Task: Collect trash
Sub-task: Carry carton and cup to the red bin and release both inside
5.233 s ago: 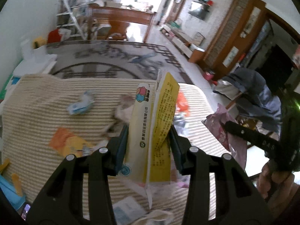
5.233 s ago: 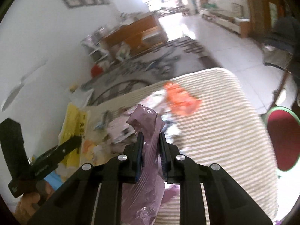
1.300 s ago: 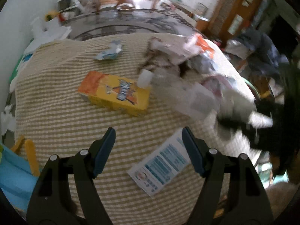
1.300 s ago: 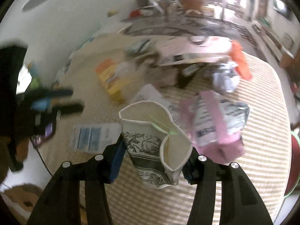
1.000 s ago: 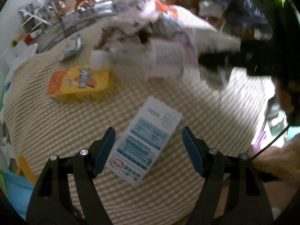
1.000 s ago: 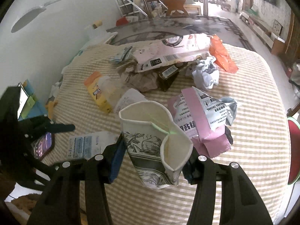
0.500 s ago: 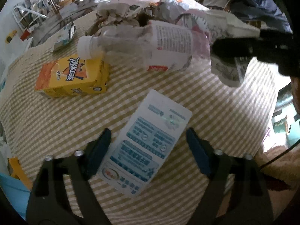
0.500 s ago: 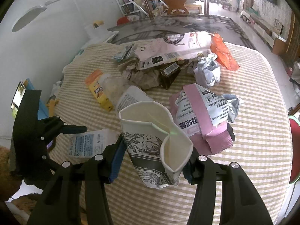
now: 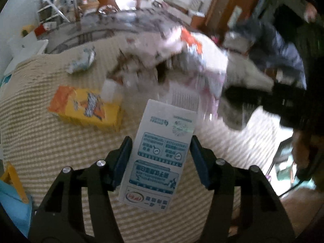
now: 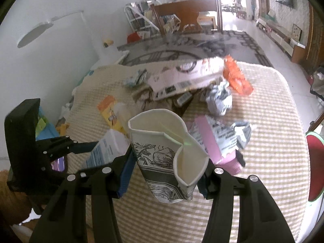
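The flat white carton with blue print (image 9: 160, 158), which lay on the checked beige tablecloth (image 9: 40, 141) a moment ago, is now lifted; the left gripper (image 9: 160, 158) has just been closing and clamps it. The right gripper (image 10: 165, 172) pinches a squashed white paper cup with black leaf drawings (image 10: 168, 158) above the cloth. Behind lies an orange-yellow juice box (image 9: 87, 109).

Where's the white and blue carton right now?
The white and blue carton sits between the left gripper's closing fingers in the left wrist view, lifted over the striped tablecloth, right of the yellow juice box.
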`<move>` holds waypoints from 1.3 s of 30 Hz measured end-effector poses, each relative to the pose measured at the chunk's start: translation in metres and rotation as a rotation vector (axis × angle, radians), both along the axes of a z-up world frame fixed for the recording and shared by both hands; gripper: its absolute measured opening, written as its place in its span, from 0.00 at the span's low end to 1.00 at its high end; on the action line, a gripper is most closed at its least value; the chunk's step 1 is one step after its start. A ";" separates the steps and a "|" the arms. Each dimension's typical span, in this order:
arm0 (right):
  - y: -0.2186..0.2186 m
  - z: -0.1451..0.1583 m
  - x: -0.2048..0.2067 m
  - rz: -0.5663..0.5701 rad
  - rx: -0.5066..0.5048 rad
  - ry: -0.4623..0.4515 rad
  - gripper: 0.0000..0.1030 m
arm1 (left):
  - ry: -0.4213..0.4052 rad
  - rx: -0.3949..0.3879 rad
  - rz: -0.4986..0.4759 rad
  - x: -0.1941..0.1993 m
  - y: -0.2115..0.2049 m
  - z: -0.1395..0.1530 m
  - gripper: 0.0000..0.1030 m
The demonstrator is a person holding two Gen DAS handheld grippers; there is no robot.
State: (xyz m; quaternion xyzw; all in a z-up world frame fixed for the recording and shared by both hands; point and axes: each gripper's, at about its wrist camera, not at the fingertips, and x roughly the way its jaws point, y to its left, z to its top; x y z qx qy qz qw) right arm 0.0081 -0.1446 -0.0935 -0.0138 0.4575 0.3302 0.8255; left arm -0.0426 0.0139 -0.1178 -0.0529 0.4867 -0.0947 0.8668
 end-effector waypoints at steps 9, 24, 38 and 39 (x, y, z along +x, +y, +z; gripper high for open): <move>-0.007 0.020 0.012 -0.052 0.027 -0.042 0.50 | -0.106 -0.082 0.088 0.035 -0.003 0.047 0.55; -0.075 0.024 0.034 -0.219 0.049 -0.043 0.50 | -0.152 -0.119 0.032 0.078 -0.062 0.070 0.55; -0.196 0.015 0.067 -0.386 0.039 -0.008 0.50 | -0.121 -0.110 -0.031 0.114 -0.144 0.058 0.55; -0.207 0.014 0.070 -0.403 0.036 -0.004 0.50 | -0.120 -0.110 -0.035 0.116 -0.149 0.058 0.55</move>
